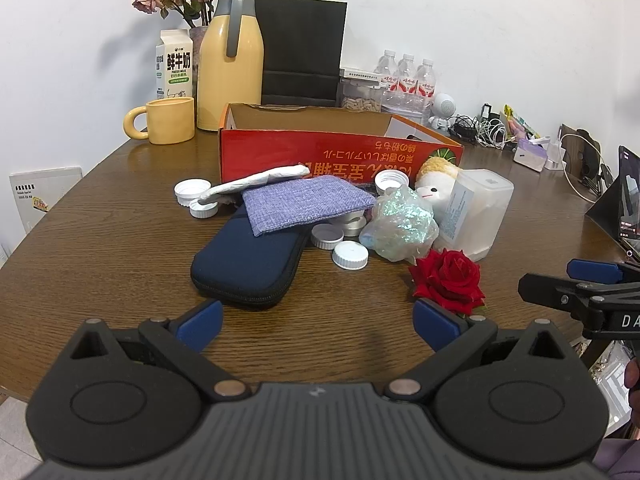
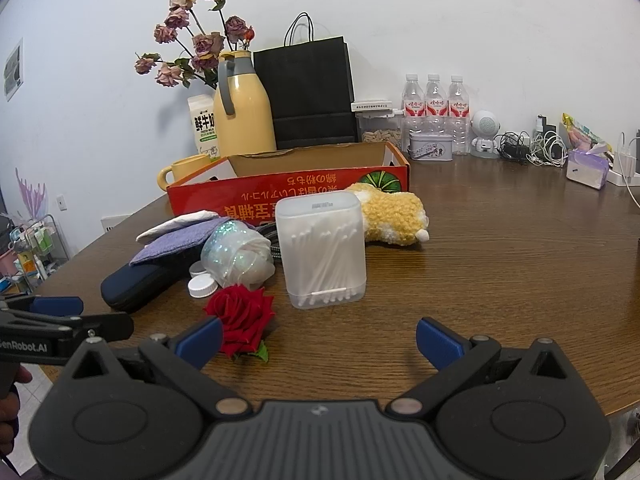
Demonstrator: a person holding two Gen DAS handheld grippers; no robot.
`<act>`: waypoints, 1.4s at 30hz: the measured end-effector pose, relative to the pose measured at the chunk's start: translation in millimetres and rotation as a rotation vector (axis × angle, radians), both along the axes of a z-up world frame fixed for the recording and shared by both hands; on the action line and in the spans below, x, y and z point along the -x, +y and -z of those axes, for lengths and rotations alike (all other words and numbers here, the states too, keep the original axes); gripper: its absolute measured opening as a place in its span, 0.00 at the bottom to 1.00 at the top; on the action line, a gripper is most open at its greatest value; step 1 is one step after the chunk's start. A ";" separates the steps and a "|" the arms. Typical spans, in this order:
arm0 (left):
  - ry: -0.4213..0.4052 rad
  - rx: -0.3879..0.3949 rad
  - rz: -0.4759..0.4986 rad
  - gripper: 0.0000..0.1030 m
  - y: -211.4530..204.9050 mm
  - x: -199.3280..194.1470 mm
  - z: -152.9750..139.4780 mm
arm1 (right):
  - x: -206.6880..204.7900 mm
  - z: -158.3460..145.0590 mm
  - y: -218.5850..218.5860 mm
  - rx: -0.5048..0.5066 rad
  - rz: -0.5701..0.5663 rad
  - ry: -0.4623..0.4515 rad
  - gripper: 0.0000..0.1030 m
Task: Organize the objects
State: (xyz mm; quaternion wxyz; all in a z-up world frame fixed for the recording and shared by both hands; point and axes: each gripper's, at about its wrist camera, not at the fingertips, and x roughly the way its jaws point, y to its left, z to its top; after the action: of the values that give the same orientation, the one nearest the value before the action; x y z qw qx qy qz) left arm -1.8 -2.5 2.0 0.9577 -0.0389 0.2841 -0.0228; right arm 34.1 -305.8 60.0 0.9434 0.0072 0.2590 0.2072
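The left gripper [image 1: 318, 322] is wide open and holds nothing. It hangs low over the table [image 1: 100, 248], with bare wood between its blue fingers. The right gripper [image 2: 318, 338] is wide open and empty too.

From the left gripper, the pile of things sits at 12 o'clock. The dark blue case [image 1: 246, 262] is nearest, just past the left finger. A purple cloth [image 1: 306, 204] lies on its far end, and a white roll [image 1: 256, 182] lies on the cloth. White caps [image 1: 350, 255] sit around the case at 11 and 1 o'clock. The red rose [image 1: 450, 280] is at 1 o'clock, just beside the right finger. Behind it are a shiny bag [image 1: 400, 224], a swab box [image 1: 476, 212] and a plush toy [image 1: 434, 184].

The red box [image 1: 340, 156] stands open behind the pile, at 12 o'clock. Its near wall touches the roll.

From the right gripper, the rose [image 2: 242, 318] is at 11 o'clock, touching the left finger. The swab box [image 2: 322, 252] stands upright at 12 o'clock. From 1 to 3 o'clock the table [image 2: 520, 264] is bare out to its round edge. That is the most open room.

On the left side, the wood from 9 to 11 o'clock is bare too, out to the curved edge. A yellow mug [image 1: 168, 120] and jug [image 1: 230, 64] stand far back at 11 o'clock.
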 end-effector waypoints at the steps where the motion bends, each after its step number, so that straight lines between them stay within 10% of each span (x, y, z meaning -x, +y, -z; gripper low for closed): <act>1: -0.001 0.000 0.000 1.00 -0.3 0.3 -0.4 | 0.1 0.0 0.1 0.000 0.001 0.000 1.00; 32: -0.024 0.015 -0.078 1.00 24.1 -4.0 -1.9 | -19.6 8.7 41.2 0.026 -0.163 0.013 0.99; 42: -0.032 0.024 -0.120 1.00 39.7 -4.6 -2.5 | -38.6 20.5 71.2 0.057 -0.261 0.016 0.64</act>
State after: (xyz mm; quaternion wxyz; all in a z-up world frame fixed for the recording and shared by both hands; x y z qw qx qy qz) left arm 2.8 37.2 4.5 0.9613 -0.0670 0.2656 0.0308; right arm 72.7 -234.7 39.5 0.9061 -0.0517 0.2710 0.3208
